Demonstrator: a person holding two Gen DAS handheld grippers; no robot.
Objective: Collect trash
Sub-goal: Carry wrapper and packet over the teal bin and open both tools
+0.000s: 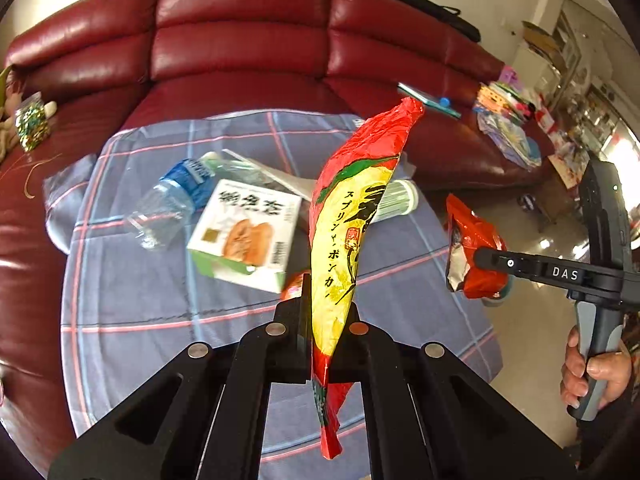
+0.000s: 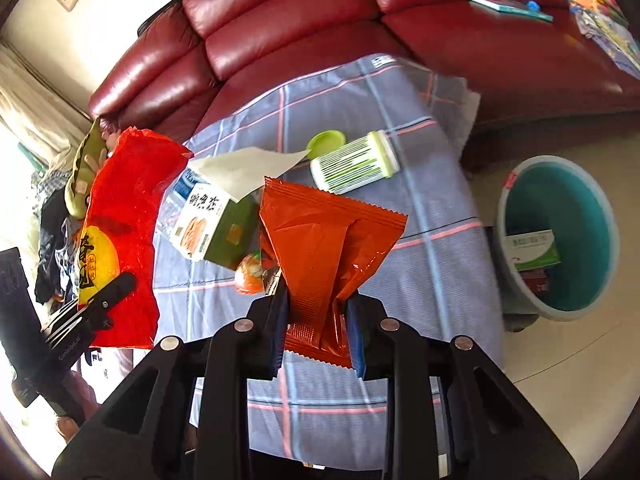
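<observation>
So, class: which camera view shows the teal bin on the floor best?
The right wrist view: the teal bin stands open beside the checked cloth, a green-and-white box visible inside. The left wrist view shows at most a sliver of it behind the right gripper's wrapper.

Home living room: red leather sofa

2 wrappers, 1 bottle, 2 boxes, 1 bin.

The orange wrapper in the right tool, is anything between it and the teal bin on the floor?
Nothing visible blocks it. The orange wrapper, clamped in the right tool, hangs above the checked cloth; the teal bin sits open on the floor just past the cloth's edge.
</observation>
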